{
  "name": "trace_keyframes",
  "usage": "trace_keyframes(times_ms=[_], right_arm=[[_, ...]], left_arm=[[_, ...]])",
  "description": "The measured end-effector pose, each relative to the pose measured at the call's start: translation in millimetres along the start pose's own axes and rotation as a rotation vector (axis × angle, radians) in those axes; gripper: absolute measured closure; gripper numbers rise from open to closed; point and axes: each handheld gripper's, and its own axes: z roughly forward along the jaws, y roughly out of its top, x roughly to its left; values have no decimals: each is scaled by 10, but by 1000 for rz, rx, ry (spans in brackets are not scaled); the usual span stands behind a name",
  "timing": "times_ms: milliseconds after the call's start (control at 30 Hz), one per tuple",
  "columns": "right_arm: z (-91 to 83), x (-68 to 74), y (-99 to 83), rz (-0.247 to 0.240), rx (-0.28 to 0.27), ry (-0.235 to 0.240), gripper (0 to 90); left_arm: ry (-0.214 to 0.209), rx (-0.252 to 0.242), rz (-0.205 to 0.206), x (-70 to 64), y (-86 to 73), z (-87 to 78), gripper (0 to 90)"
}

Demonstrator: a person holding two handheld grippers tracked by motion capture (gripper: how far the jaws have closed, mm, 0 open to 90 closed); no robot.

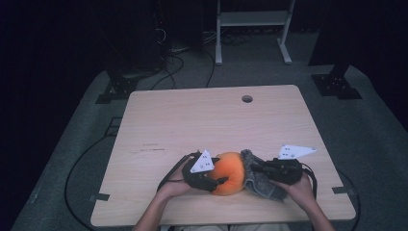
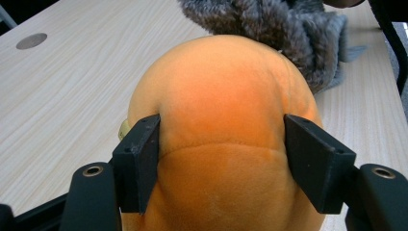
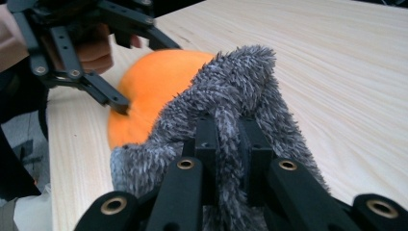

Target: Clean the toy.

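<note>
Near the desk's point(image 1: 159, 120) front edge, the left tool point(image 2: 221, 163) squeezes the orange plush ball point(image 2: 226, 110) across its sides, while the right tool point(image 3: 226, 144) pinches its grey furry part point(image 3: 231, 86). The toy looks light, soft and yielding; grip deep into bulk, not loose fur

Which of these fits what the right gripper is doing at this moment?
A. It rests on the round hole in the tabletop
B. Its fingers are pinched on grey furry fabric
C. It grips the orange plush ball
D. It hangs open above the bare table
B: in the right gripper view the right gripper has its fingers closed on a fold of the grey furry fabric, while the left gripper clamps the orange plush ball.
</note>
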Motion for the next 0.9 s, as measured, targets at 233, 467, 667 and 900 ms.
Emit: trace_keyframes(times_ms=[233,467,667,900], right_arm=[[32,-134,-136,38,86,-42,799],[37,65,86,-22,-16,30,799],[65,75,-25,-20,23,3,800],[-88,-57,-115,-1,87,-40,800]], left_arm=[[-9,4,1,15,-15,-14,322],[-26,-1,54,-66,32,19,323],[-1,-10,-81,33,111,22,120],[-13,-10,1,-77,87,87,243]])
